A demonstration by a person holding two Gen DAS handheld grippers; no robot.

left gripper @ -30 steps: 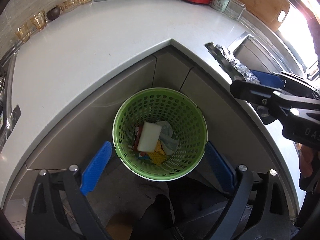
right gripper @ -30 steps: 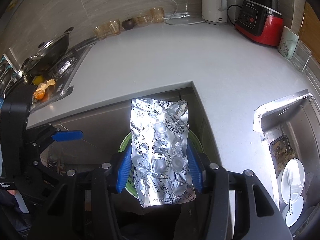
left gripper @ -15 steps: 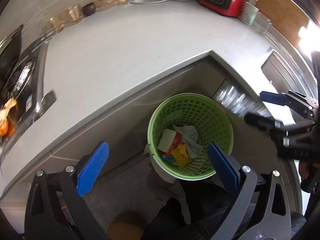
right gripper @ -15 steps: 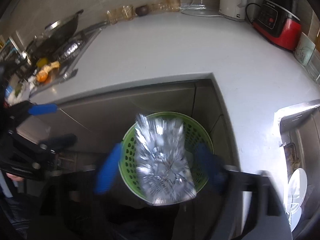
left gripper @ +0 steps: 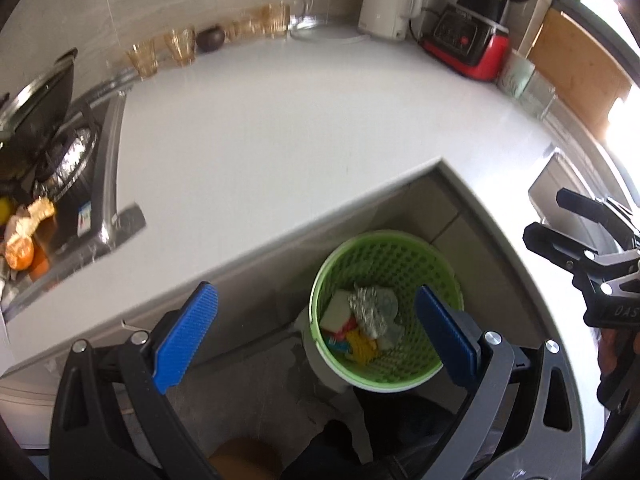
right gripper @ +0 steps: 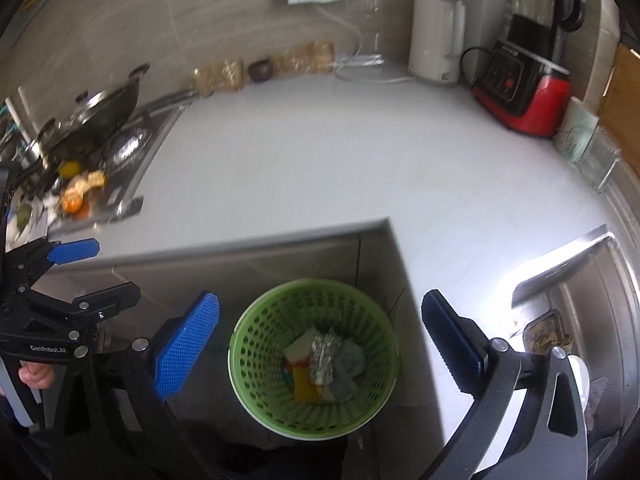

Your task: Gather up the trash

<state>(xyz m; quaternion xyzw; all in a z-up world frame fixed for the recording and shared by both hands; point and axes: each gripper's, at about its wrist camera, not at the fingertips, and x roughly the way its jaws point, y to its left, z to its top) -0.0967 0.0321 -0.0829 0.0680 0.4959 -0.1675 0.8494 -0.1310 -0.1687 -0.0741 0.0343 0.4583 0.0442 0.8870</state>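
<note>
Kitchen corner, pale tabletop (right gripper: 320,168) wrapping round a floor nook: your foil pack (right gripper: 323,356) now lies inside the green bin (right gripper: 256,320), on top of the other scraps, its long axis running near-to-far. Your right gripper (right gripper: 320,344) hangs straight above it; its jaws have just been opening, now stand wide, and nothing is between them. Your left gripper (left gripper: 316,336) is wide and empty too, over the bin's left rim. What looks like peel (left gripper: 24,236) sits by the hob (left gripper: 68,152) at far left, so your left hand seems the nearer for any next pick. "GenRobot.AI" reads on the left gripper; the blender's (right gripper: 516,80) label is too blurred.
</note>
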